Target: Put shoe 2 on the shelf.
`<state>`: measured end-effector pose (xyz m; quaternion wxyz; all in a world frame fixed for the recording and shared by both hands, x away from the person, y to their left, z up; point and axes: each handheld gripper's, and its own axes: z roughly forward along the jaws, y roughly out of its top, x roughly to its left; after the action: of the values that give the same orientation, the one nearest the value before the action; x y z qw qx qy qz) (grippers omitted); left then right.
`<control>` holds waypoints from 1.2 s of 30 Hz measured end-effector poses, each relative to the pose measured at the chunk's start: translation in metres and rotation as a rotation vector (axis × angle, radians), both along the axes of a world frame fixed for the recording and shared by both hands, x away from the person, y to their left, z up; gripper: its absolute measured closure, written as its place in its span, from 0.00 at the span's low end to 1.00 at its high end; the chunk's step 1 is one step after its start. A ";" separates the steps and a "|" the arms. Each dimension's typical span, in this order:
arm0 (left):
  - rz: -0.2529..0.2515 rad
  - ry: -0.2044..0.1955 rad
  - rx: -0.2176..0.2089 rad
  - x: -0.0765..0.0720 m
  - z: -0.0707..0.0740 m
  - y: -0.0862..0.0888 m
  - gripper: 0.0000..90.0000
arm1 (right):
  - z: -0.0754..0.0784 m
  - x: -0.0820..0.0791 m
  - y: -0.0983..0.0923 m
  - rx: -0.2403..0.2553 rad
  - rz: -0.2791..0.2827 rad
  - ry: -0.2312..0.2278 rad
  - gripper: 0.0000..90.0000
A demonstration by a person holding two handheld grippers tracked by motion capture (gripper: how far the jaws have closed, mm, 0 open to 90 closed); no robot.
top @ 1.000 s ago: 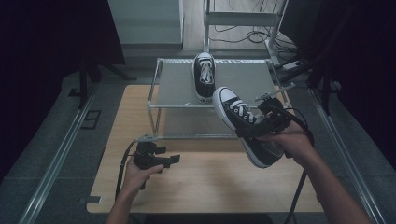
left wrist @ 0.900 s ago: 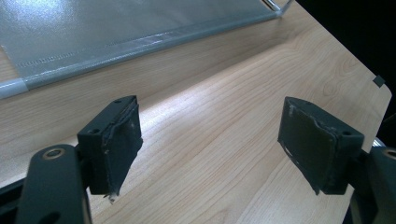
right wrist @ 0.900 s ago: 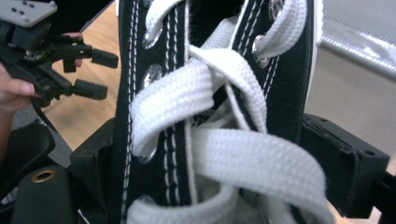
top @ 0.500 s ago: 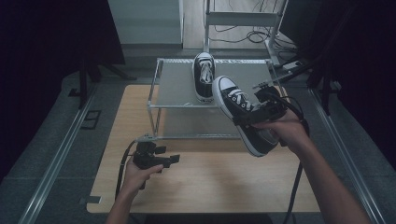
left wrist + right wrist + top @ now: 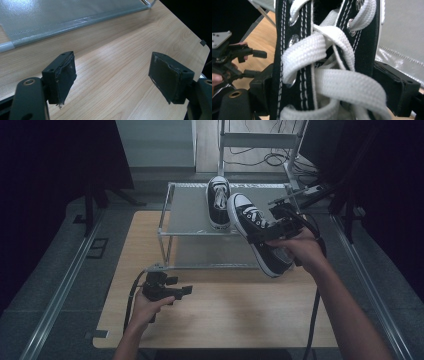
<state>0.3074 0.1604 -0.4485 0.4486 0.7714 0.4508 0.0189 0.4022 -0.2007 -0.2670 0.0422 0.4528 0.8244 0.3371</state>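
Observation:
A black sneaker with white laces and toe cap (image 5: 250, 217) hangs in the air, toe toward the rack, just off the front right of the top shelf. My right gripper (image 5: 261, 234) is shut on it across the laced upper; in the right gripper view the jaws press both sides of the sneaker (image 5: 317, 50). A matching second sneaker (image 5: 218, 202) stands on the metal rack's top shelf (image 5: 187, 212). My left gripper (image 5: 184, 290) rests low over the wooden table (image 5: 225, 315), its jaws apart with nothing between the pads (image 5: 62, 75).
The rack has a lower shelf (image 5: 210, 252) under the top one. Cables and a metal frame (image 5: 260, 140) lie behind the rack. Dark curtains flank both sides. The person's left hand and gripper (image 5: 234, 57) show beyond the sneaker in the right gripper view.
My right gripper has carried the black sneaker up and toward the rack's top shelf, closer to the second sneaker. The left gripper has stayed where it was.

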 end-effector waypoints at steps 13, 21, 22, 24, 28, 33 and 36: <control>0.006 -0.001 -0.010 0.000 0.001 0.004 0.24 | 0.005 0.026 0.008 0.006 -0.070 0.014 0.16; 0.007 -0.003 -0.015 0.000 0.001 0.005 0.24 | 0.009 0.041 0.014 0.004 -0.107 0.019 0.17; 0.005 -0.002 -0.015 0.000 0.001 0.005 0.24 | 0.010 0.043 0.014 0.003 -0.114 0.018 0.17; 0.009 -0.005 -0.013 0.000 0.002 0.005 0.24 | 0.010 0.047 0.016 0.002 -0.128 0.018 0.17; 0.011 -0.014 -0.021 -0.001 0.003 0.005 0.25 | 0.011 0.056 0.018 0.001 -0.167 0.028 0.17; 0.013 -0.013 -0.026 -0.001 0.003 0.006 0.25 | 0.011 0.064 0.022 0.010 -0.188 0.037 0.17; 0.013 -0.012 -0.028 -0.001 0.003 0.007 0.25 | 0.012 0.069 0.025 0.009 -0.204 0.043 0.17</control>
<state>0.3064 0.1673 -0.4454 0.4621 0.7619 0.4535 0.0202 0.4712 -0.1760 -0.2553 0.0568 0.5417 0.7731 0.3250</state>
